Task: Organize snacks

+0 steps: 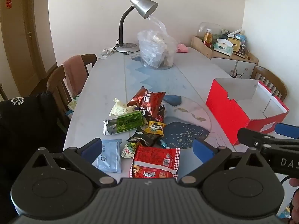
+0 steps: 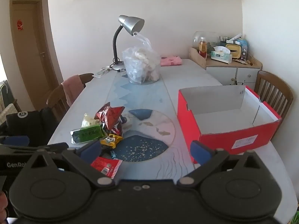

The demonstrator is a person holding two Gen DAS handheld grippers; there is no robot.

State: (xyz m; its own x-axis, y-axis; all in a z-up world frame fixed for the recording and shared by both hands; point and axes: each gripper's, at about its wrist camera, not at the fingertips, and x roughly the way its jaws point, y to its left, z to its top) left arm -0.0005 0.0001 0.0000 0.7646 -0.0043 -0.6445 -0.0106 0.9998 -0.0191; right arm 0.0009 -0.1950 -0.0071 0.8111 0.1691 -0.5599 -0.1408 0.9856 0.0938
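Note:
A pile of snack packets lies on the table: a green packet (image 1: 124,123), a dark red foil bag (image 1: 147,99), a yellow packet (image 1: 156,128), a red noodle packet (image 1: 156,161) and a pale blue sachet (image 1: 109,155). My left gripper (image 1: 147,148) is open and empty, just in front of the pile. An empty red box (image 2: 228,121) stands open to the right. My right gripper (image 2: 145,150) is open and empty, between the pile (image 2: 101,128) and the box. The red box also shows in the left wrist view (image 1: 241,110).
A clear plastic bag (image 1: 157,50) and a silver desk lamp (image 1: 134,22) stand at the table's far end. Wooden chairs stand at the left (image 1: 61,80) and right (image 2: 272,93). A cluttered cabinet (image 2: 233,65) is at the back right. A black jacket (image 1: 24,115) hangs at left.

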